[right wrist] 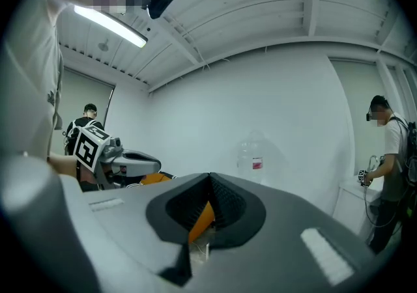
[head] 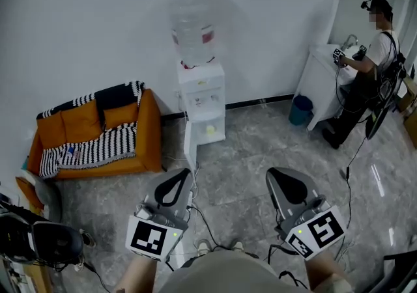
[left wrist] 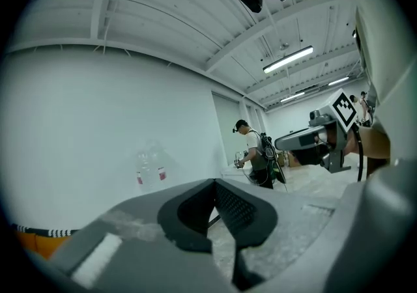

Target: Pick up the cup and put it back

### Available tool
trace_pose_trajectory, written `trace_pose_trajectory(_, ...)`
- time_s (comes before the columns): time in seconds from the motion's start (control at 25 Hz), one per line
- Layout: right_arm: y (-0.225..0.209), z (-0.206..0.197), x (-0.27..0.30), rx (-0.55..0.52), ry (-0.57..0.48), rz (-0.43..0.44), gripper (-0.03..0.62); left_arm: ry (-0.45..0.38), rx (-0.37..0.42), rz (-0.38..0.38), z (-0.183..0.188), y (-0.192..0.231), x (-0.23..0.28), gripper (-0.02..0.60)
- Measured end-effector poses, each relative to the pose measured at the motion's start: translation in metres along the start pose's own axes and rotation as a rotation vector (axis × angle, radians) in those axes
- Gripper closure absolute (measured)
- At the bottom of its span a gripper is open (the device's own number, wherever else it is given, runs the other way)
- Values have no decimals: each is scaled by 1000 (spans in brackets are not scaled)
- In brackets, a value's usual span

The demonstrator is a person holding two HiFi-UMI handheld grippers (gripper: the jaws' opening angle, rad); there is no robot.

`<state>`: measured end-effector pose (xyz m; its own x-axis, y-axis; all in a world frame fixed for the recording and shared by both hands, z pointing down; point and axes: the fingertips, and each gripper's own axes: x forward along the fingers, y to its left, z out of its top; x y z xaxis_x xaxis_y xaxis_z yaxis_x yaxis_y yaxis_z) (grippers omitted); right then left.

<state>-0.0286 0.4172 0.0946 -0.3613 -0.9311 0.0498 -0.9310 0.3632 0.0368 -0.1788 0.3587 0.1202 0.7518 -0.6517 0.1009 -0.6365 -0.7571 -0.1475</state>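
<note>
Cup [head: 210, 130]: one small, pale yellow-green item, visible in the head view only. It sits inside the lower open recess of the white water dispenser [head: 202, 106], which stands against the far wall. It rests on the recess floor, slightly right of centre, and appears upright. It is too small to tell shape details, handle or contents.

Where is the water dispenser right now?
In the head view the water dispenser stands against the white wall near the picture's middle, just right of the orange sofa.
</note>
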Motion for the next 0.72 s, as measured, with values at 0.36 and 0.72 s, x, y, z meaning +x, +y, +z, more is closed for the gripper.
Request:
trace_pose_trajectory(0.36, -32, -2, -19, 14, -32, 8, 591, -62, -23, 53, 13, -15, 19, 382)
trace_pose_trajectory(0.72, -61, -21, -43, 59, -40, 7, 591, -60, 3, 69, 17, -49, 34, 376)
